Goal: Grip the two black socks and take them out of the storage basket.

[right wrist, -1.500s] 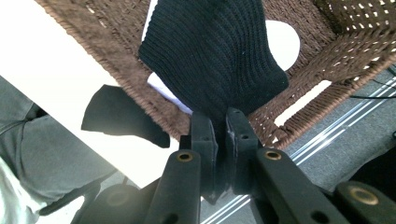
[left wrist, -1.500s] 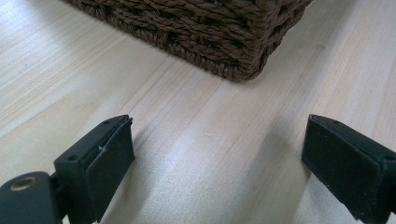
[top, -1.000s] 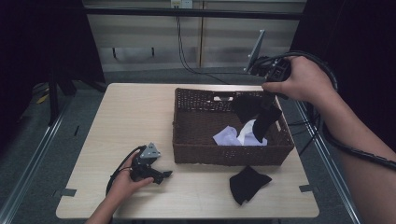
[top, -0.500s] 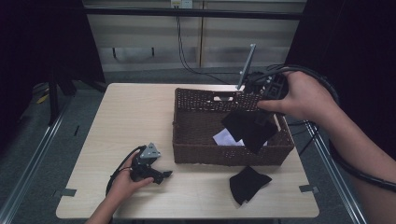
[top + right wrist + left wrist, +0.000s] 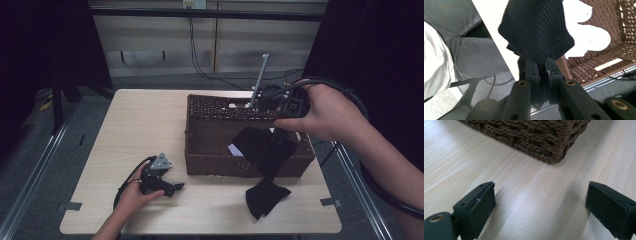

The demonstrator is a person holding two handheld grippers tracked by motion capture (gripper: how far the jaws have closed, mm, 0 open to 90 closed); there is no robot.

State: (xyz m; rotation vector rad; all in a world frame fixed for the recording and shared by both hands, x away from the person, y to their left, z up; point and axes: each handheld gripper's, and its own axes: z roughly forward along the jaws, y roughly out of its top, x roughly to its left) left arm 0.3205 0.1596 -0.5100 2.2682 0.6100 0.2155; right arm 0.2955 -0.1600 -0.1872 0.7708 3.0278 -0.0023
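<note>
A brown wicker basket stands on the right half of the wooden table. My right gripper hangs over the basket's right side, shut on a black knit cloth that droops across the front rim. In the right gripper view the cloth bulges out from between the closed jaws of the gripper. A second black cloth lies on the table in front of the basket. My left gripper rests on the table at the front left, open and empty, facing the basket corner.
Something white lies on the basket floor, partly hidden by the hanging cloth, and is also visible in the right gripper view. A thin metal rod rises behind the basket. The table's left half is bare wood.
My right gripper has carried the black cloth down and toward the basket's front rim, so it now hides most of the white item. The left gripper has stayed put.
</note>
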